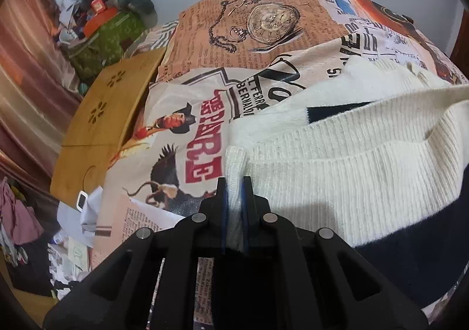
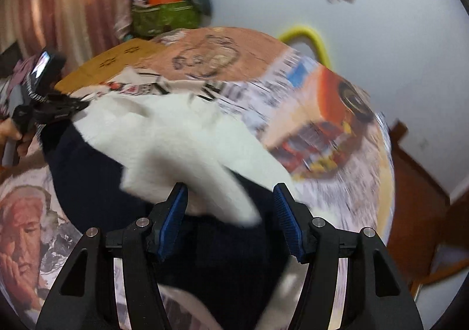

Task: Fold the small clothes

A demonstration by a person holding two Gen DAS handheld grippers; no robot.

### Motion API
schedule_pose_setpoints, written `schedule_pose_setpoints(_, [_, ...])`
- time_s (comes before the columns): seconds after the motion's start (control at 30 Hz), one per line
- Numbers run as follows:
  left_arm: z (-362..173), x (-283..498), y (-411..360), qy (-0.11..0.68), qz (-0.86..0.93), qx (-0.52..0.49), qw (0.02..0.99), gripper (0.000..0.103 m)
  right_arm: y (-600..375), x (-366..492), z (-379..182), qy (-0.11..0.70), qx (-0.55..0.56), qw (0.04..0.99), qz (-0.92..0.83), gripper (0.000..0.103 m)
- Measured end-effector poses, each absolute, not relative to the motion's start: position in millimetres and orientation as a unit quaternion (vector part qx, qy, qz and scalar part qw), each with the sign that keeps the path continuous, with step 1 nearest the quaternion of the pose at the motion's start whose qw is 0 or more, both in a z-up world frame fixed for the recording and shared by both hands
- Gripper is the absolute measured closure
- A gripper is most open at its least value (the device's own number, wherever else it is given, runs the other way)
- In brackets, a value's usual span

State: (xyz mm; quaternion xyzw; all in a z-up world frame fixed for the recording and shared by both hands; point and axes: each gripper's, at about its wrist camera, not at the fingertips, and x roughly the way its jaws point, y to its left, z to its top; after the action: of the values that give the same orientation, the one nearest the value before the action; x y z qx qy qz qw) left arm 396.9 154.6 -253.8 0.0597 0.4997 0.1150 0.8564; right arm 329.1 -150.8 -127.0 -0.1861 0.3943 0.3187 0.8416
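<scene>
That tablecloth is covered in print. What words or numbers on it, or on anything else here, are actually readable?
"BERNA", cut off by the white sweater: on a badge printed on the tablecloth, left camera.
Big red block letters, upside down: not surely readable.
Black script starting like "Zo": partly hidden.
Newspaper columns around the pocket watch picture: too small.
Right camera: all print blurred.
Sweater: no text visible.

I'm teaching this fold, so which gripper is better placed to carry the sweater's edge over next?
Probably left: the left gripper is already shut on the cream sweater edge, while the right gripper stands open above it.
</scene>
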Motion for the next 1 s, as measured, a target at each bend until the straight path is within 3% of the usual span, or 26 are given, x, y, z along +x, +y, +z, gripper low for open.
schedule_pose_setpoints(0.03, [-251.5,396.9,155.1,0.498,0.114,0.056,0.858,0.096,-146.8,330.9,-128.7,0.397,-0.187,0.838,0.323,0.073])
schedule_pose_setpoints(0.1, [-243.2,396.8,155.4,0.490,0.110,0.049,0.864,0.096,-142.6,339.7,-134.3,0.414,-0.176,0.834,0.319,0.095])
schedule_pose_setpoints(0.47, [-172.7,425.8,129.4,0.411,0.083,0.049,0.907,0.096,-189.4,375.0,-132.0,0.416,-0.045,0.874,0.247,0.097])
schedule_pose_setpoints(0.6, [-190.5,458.1,133.8,0.432,0.095,0.032,0.896,0.096,-201.1,388.0,-143.1,0.430,-0.018,0.877,0.215,0.097])
schedule_pose_setpoints(0.83, [-269.1,489.7,160.6,0.524,0.120,-0.001,0.843,0.096,-211.7,403.2,-172.1,0.467,-0.018,0.867,0.172,0.097])
schedule_pose_setpoints(1.0, [-259.7,479.1,161.9,0.518,0.107,0.005,0.849,0.090,-211.0,396.6,-172.3,0.467,-0.043,0.865,0.176,0.096])
